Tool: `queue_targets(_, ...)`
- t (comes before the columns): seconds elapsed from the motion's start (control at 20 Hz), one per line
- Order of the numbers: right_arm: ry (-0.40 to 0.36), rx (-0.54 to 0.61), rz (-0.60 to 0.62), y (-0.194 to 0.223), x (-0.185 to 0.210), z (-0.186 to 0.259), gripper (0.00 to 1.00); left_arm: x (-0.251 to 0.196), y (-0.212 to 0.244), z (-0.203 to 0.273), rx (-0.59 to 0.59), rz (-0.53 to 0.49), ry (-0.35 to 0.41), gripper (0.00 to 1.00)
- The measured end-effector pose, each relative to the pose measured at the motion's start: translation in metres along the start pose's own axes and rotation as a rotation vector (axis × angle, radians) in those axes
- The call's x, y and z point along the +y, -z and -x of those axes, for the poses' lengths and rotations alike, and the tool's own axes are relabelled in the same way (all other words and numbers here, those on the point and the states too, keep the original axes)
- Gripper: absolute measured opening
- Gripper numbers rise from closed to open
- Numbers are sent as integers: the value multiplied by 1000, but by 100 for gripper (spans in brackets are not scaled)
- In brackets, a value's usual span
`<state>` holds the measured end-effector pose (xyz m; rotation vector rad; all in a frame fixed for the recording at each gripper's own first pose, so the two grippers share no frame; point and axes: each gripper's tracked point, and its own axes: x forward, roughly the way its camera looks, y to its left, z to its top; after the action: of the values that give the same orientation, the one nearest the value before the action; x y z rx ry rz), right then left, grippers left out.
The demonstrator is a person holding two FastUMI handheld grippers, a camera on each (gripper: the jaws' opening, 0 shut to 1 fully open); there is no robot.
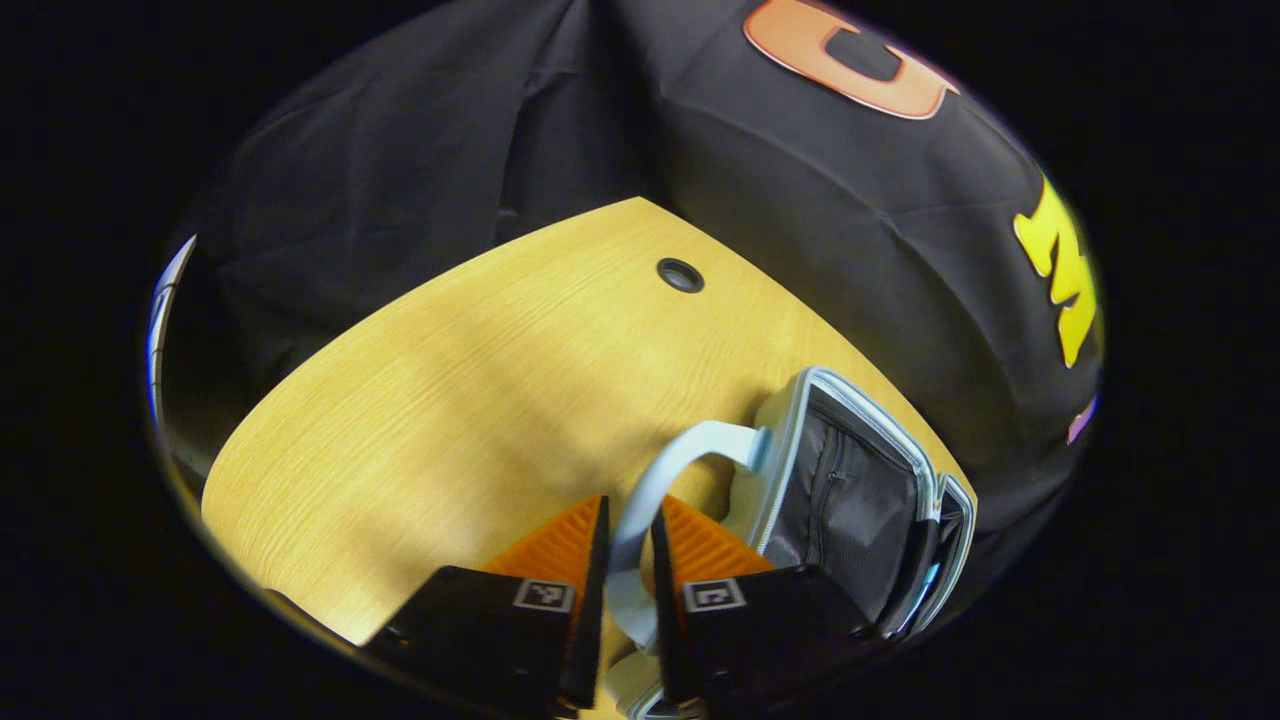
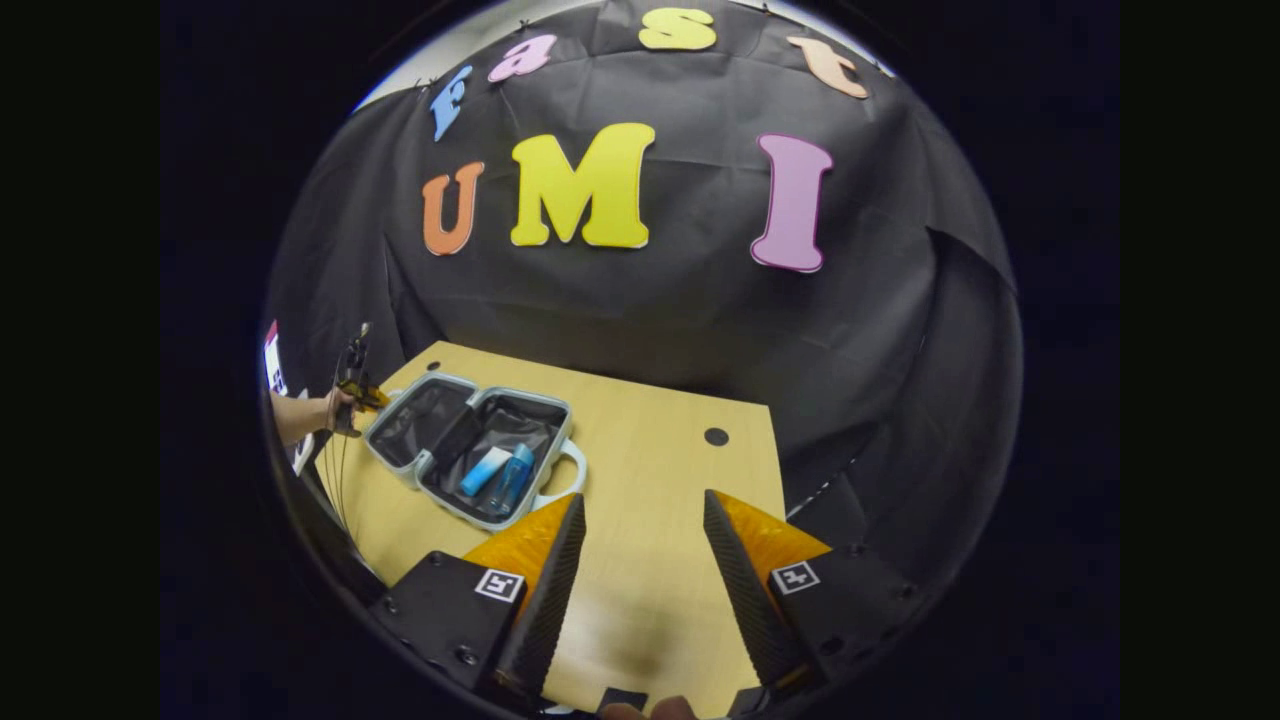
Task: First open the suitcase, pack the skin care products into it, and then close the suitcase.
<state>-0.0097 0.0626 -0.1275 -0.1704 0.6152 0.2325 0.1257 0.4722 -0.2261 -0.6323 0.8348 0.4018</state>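
The white suitcase (image 2: pixel 398 467) lies open on the wooden table at the left of the right gripper view. A light blue tube (image 2: pixel 485 470) and a blue bottle (image 2: pixel 513 478) lie in its right half. In the left gripper view its grey-lined half (image 1: pixel 850 480) stands tilted at the right, and my left gripper (image 1: pixel 630 510) is shut on its white handle (image 1: pixel 690 445). The right gripper view also has that left gripper (image 2: pixel 355 388), held by a hand (image 2: pixel 300 413) at the suitcase's far left edge. My right gripper (image 2: pixel 640 510) is open over bare table, right of the suitcase.
The wooden table (image 2: pixel 650 450) has a round cable hole (image 2: pixel 716 436) near its back right corner, also seen as the cable hole (image 1: pixel 680 274) in the left gripper view. Black cloth walls close in behind and beside the table.
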Motion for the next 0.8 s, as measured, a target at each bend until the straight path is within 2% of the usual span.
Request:
queue_targets(0.1, -12, -20, -1, 2, 1, 5, 71, -8, -1, 15, -1, -29, -17, 18)
queue_targets(0.2, -34, -38, -21, 2, 7, 10, 67, -12, -17, 37, -50, -93, -56, 11)
queue_targets(0.25, -47, -50, -39, 1, 9, 12, 70, -22, -23, 51, -68, -110, -59, 8)
queue_targets(0.3, -53, -61, -49, 1, 7, 15, 67, -38, -27, 65, -89, -123, -62, 6)
queue_targets(0.4, -60, -99, -65, 0, -5, 20, 70, -71, -38, 102, -148, -151, -44, 5)
queue_targets(0.5, -62, -126, -91, -1, -7, 27, 70, -116, -48, 142, -207, -165, 3, 4)
queue_targets(0.55, -60, -140, -105, -1, -12, 30, 66, -141, -49, 163, -235, -171, 35, 4)
queue_targets(0.6, -63, -155, -114, -2, -16, 34, 70, -170, -47, 179, -257, -177, 71, 4)
queue_targets(0.8, -40, -200, -161, 0, -41, 50, 70, -283, -5, 229, -329, -233, 208, 4)
